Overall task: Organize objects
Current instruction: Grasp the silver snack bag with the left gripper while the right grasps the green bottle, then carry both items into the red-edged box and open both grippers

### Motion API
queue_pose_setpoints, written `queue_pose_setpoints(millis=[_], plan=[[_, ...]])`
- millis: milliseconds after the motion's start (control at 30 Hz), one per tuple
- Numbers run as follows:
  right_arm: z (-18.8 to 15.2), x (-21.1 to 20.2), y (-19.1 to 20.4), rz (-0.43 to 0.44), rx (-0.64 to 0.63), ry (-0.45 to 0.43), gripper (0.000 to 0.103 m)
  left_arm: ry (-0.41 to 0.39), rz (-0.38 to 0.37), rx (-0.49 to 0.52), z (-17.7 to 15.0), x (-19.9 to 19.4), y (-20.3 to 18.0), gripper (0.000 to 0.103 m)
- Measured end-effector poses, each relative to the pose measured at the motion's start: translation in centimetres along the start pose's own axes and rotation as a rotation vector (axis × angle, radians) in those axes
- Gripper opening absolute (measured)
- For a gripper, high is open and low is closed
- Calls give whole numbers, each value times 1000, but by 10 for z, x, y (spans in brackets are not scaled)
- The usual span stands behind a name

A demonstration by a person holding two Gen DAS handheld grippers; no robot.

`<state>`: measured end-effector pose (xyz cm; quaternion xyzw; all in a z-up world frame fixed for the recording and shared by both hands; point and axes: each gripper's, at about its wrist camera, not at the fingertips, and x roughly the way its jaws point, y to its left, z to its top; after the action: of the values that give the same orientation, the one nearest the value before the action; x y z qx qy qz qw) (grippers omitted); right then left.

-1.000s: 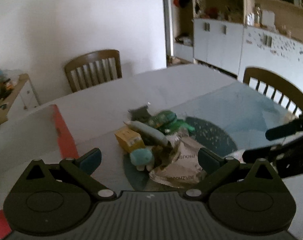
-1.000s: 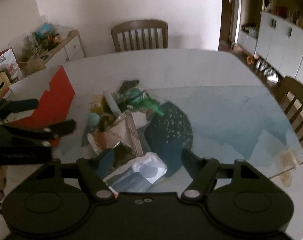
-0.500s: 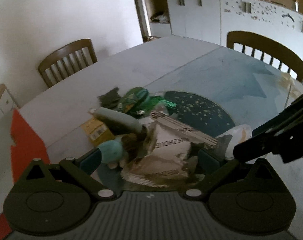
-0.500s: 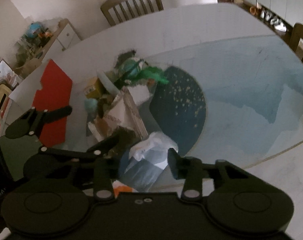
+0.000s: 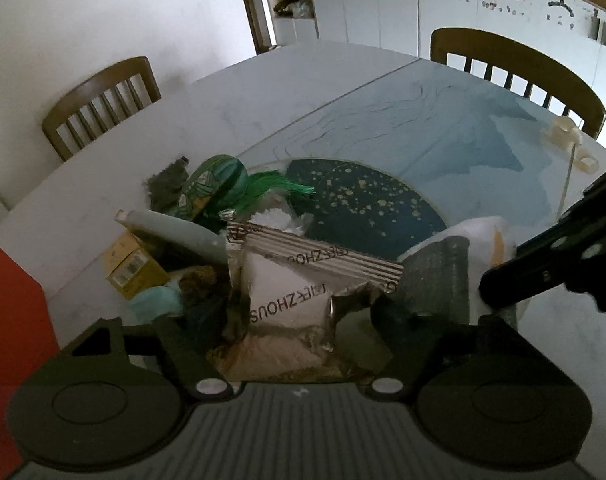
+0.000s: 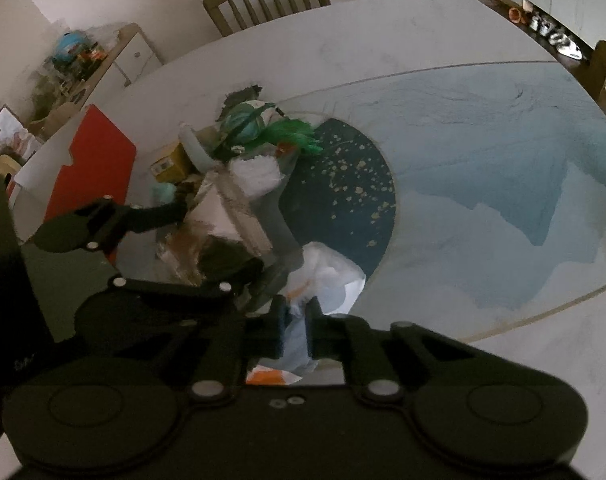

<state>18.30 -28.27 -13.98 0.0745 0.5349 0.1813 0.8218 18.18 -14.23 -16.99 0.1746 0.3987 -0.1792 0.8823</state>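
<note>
A pile of objects lies on the table: a silver snack bag, a yellow box, a grey tube, a green round pouch, a teal plush and a white-and-blue plastic packet. My left gripper is open, its fingers on either side of the snack bag. It also shows in the right wrist view. My right gripper is shut on the plastic packet, at the pile's near right side.
A red-and-white box stands left of the pile. A dark blue speckled round mat lies under the glass top behind the pile. Wooden chairs stand around the table. White cabinets line the far wall.
Both grippers moved down and forward into the pile. The right gripper closed on the plastic packet. The left gripper's fingers came around the snack bag.
</note>
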Motion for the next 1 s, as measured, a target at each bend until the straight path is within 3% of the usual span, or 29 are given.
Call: queue_pose_setpoints(millis=[267,500,733,1000], plan=[[7,-9,-9,16,-63,-12,4,25,35,-54,4,0,-1,48],[19,-21,-10,34,-126,-37,2,40,57,-193,3,-18,10,44],[33,-46,0,56,-193,-106,1,-4,45,-306,2,-63,28,44],[48,-72,42,92,-268,-181,1,-57,77,-344,-1,-114,64,44]])
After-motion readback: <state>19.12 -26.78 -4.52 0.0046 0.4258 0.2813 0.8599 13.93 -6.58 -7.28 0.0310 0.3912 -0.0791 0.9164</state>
